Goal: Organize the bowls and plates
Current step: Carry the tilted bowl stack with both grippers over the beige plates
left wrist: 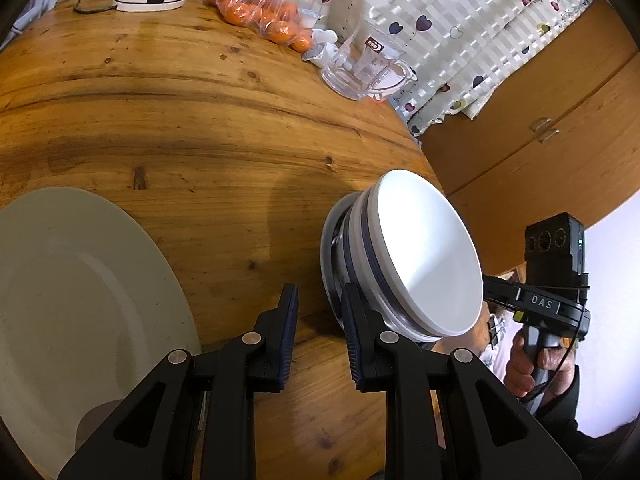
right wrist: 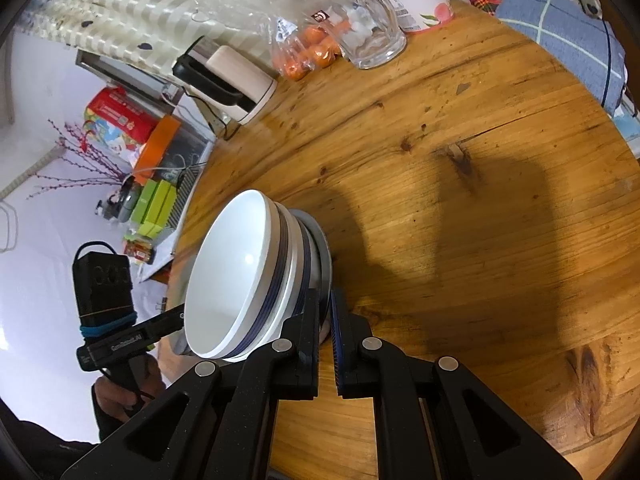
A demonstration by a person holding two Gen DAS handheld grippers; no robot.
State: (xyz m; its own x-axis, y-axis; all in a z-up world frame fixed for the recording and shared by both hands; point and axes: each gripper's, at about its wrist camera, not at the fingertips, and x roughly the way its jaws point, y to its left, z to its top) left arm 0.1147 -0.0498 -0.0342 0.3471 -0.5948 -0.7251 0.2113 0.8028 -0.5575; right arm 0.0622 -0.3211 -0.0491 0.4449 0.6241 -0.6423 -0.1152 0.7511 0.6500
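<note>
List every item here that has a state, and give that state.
Bowls: two nested, top one empty.
Small plate: under bowls, rim pinched.
Large plate: flat, empty.
Glass mug: upright.
Right gripper: shut on small plate.
Left gripper: jaws apart, gripping nothing.

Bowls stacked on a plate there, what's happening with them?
A person holds a gripper in each hand. The right gripper is shut on the rim of the small plate under the stacked bowls. The left gripper is beside the stack, holding nothing. A large plate lies apart on the table.
</note>
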